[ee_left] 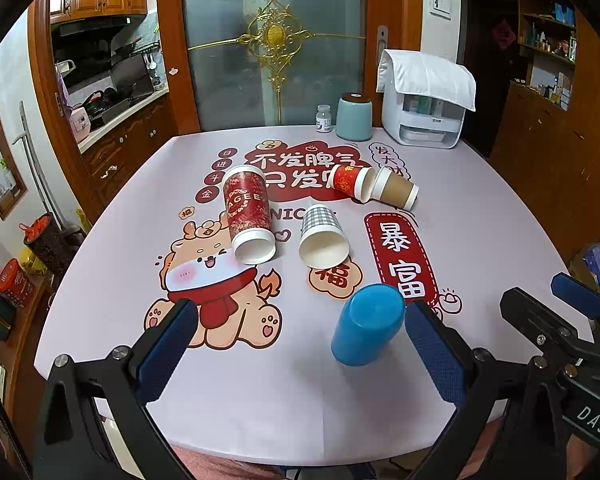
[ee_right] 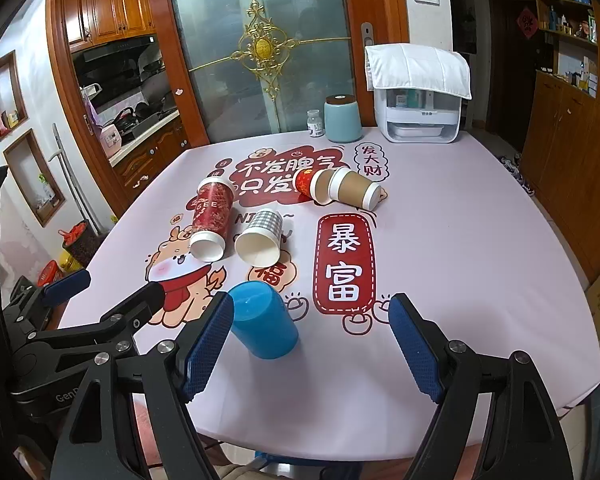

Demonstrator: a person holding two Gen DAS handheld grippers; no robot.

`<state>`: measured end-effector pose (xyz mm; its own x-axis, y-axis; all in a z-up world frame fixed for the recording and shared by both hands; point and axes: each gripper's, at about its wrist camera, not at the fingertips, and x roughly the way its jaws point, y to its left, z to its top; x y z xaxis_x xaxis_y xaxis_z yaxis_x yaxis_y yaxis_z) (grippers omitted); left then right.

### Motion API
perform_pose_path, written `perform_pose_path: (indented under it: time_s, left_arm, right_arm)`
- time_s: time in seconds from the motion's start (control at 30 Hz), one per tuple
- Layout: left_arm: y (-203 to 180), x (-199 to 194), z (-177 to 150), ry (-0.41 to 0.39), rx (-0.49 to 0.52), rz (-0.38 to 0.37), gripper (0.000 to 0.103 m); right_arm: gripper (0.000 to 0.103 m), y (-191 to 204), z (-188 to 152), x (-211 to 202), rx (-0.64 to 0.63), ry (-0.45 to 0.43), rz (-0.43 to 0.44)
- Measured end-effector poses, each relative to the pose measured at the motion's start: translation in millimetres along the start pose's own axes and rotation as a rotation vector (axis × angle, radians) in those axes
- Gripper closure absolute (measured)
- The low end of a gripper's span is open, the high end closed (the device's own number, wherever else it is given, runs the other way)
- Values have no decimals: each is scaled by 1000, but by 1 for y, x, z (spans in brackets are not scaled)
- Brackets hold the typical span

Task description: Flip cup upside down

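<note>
A blue plastic cup stands upside down on the table near the front edge; it also shows in the right wrist view. Several paper cups lie on their sides beyond it: a tall red one, a checked one, a small red one and a brown one. My left gripper is open and empty, with the blue cup just inside its right finger. My right gripper is open and empty, with the blue cup by its left finger.
A pale blue canister, a small jar and a white appliance under a cloth stand at the table's far edge. The table has a printed cartoon cover. Cabinets flank both sides.
</note>
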<state>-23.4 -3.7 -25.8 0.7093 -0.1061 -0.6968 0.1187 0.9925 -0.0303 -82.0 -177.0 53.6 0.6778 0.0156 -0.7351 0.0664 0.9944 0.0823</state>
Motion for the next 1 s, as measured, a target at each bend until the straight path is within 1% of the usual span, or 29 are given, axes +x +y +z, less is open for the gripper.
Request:
perform_pose_path:
  time_s: [0.27, 1.0]
  left_arm:
    - [1, 1, 2, -8, -1, 9, 1]
    - [3, 3, 2, -6, -1, 10, 1]
  right_arm:
    - [22, 0, 2, -2, -15, -18, -6]
    - [22, 1, 2, 1, -14, -12, -4]
